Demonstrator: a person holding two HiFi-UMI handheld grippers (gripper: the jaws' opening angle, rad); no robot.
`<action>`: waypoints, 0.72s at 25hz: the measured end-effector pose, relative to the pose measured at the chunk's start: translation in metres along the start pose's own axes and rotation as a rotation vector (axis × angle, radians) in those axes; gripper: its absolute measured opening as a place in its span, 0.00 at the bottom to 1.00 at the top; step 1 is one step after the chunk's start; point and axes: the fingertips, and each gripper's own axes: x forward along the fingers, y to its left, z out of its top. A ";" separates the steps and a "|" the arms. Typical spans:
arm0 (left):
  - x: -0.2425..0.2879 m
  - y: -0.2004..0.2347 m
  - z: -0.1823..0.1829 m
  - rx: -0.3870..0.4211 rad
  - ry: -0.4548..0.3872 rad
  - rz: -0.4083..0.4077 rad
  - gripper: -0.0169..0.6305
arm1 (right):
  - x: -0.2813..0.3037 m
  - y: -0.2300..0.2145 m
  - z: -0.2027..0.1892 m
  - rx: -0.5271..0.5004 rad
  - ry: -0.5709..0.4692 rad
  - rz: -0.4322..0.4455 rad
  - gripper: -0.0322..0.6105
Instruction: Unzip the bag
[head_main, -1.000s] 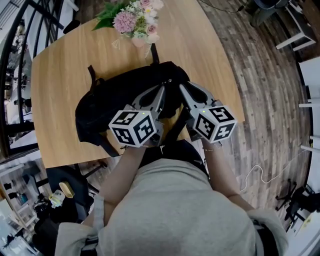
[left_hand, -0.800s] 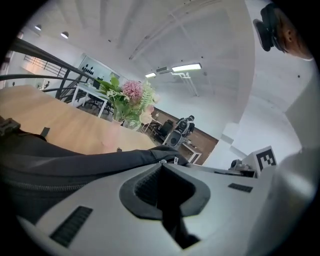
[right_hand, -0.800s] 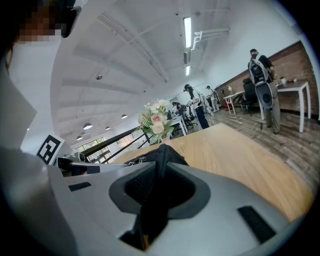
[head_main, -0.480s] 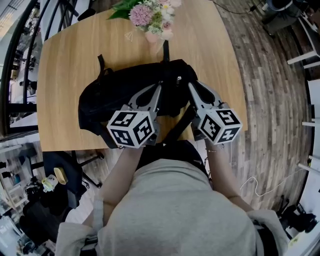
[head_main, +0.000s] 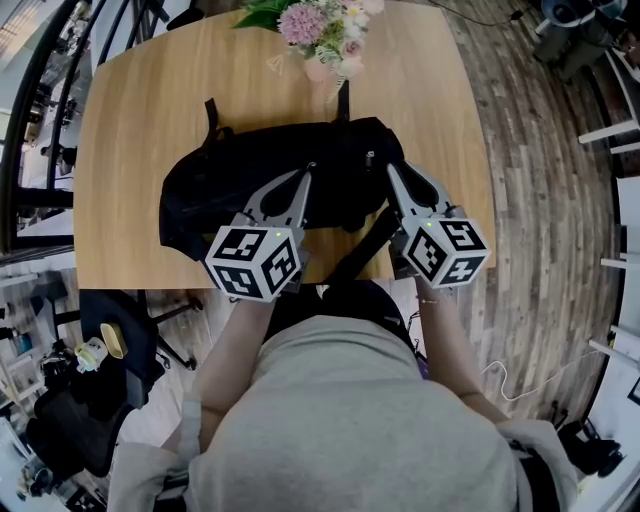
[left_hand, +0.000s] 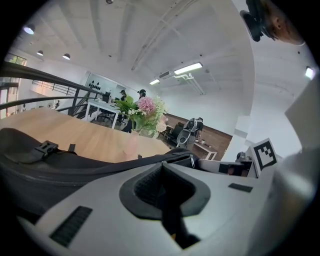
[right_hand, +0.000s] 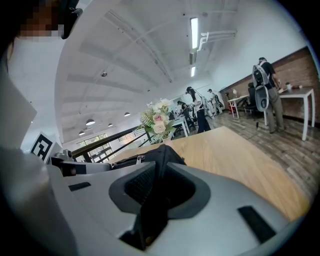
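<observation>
At the left, the left gripper (head_main: 305, 176) is seen with its jaws brought together, the tips set on the top seam of the black bag (head_main: 240, 185). In the left gripper view the jaws (left_hand: 161, 165) are pressed closed right at that seam. Whether a zip tab is pinched there cannot be made out.

The bag is laid on its side across the middle of the wooden table (head_main: 130, 120), close to the near edge, with one strap (head_main: 355, 252) hung over that edge. A bunch of flowers (head_main: 325, 25) is stood at the far edge, just behind the bag.

A small metal zip pull (head_main: 369, 157) is shown on the bag's top, just beside the right gripper (head_main: 394, 172). That gripper is clamped on a fold of the bag's black fabric, which is seen filling the gap between its jaws (right_hand: 159, 163).

The step in hand is judged to be the opening pull itself, with the bag anchored at the right and the zip worked from the left. Next, a steady draw leftward along the seam is called for, with the right-hand hold kept firm so the fabric is held taut.
</observation>
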 end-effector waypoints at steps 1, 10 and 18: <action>-0.003 0.003 0.001 0.003 0.001 0.005 0.06 | 0.000 0.000 0.000 -0.003 -0.001 -0.008 0.17; -0.030 0.024 0.007 0.000 0.005 0.018 0.06 | -0.004 0.000 -0.001 -0.005 -0.011 -0.094 0.17; -0.050 0.045 0.015 -0.022 -0.020 0.036 0.06 | -0.005 0.001 0.010 -0.003 -0.047 -0.163 0.17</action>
